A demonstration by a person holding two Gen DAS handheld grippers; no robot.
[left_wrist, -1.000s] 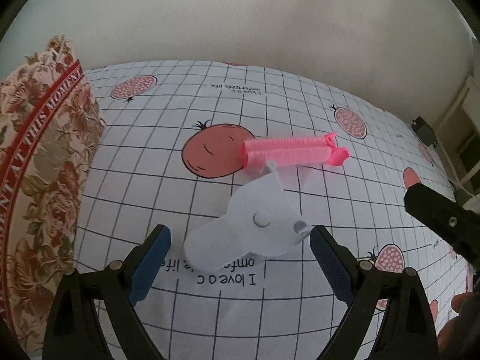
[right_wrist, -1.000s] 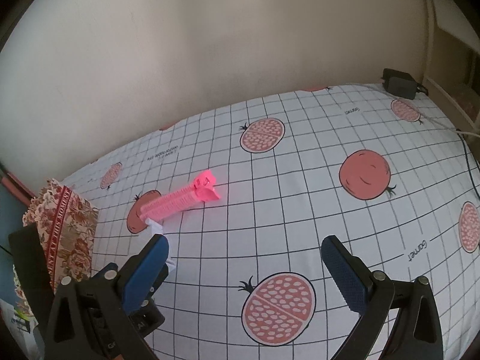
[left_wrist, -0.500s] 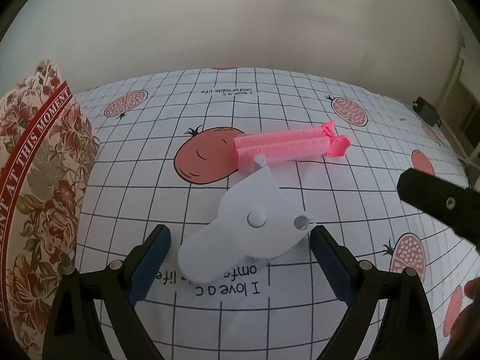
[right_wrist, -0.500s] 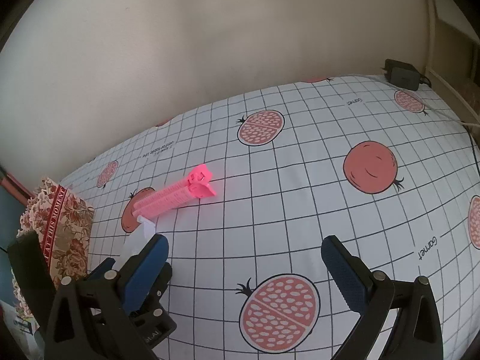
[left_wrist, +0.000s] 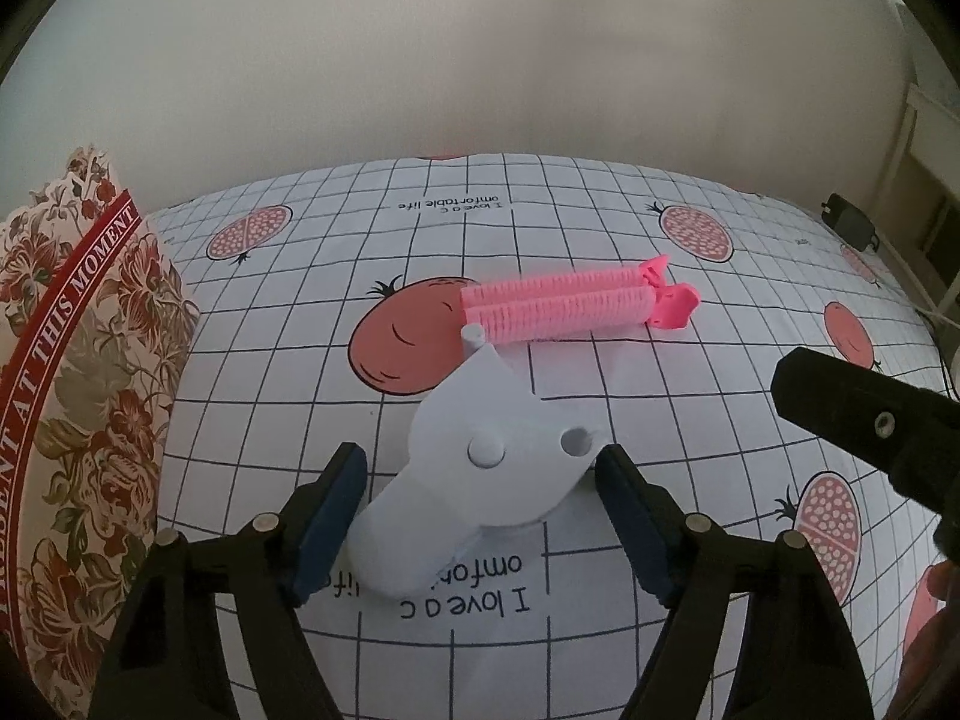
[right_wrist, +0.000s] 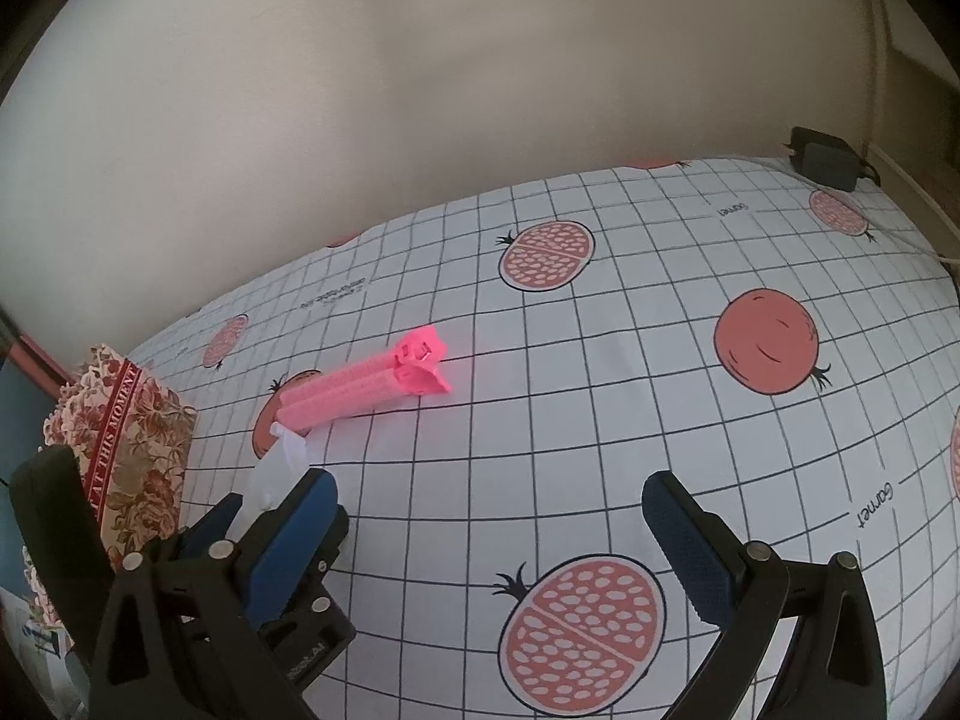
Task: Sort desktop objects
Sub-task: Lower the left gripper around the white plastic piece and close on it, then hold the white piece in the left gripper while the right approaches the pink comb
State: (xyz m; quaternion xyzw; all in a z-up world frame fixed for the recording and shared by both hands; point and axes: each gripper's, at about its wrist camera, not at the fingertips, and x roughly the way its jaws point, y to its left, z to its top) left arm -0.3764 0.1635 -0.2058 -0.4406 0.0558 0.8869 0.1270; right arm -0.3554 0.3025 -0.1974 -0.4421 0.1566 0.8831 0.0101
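A white plastic piece point(left_wrist: 456, 420) with a round stud and a hole lies flat on the gridded fruit-print cloth point(left_wrist: 600, 396). My left gripper point(left_wrist: 480, 462) straddles it. Its jaws are closing, with the blue pads point(left_wrist: 333, 510) close to the piece's two sides but not pressing on it. Just beyond lies a pink ribbed clip point(left_wrist: 570, 300), one end almost touching the white piece. In the right wrist view the pink clip point(right_wrist: 366, 387) lies left of centre and the white piece point(right_wrist: 276, 468) peeks out behind my finger. My right gripper point(right_wrist: 489, 483) hovers open over bare cloth, holding nothing.
A floral box point(left_wrist: 78, 390) printed "AT THIS MOMENT" stands along the left edge, also visible as the floral box point(right_wrist: 126, 450) in the right wrist view. A black power adapter point(right_wrist: 825, 159) with a cable sits at the far right corner by the wall.
The left gripper's jaws have narrowed around the white piece, and its view has rolled so the cloth looks more level. The right gripper has barely shifted.
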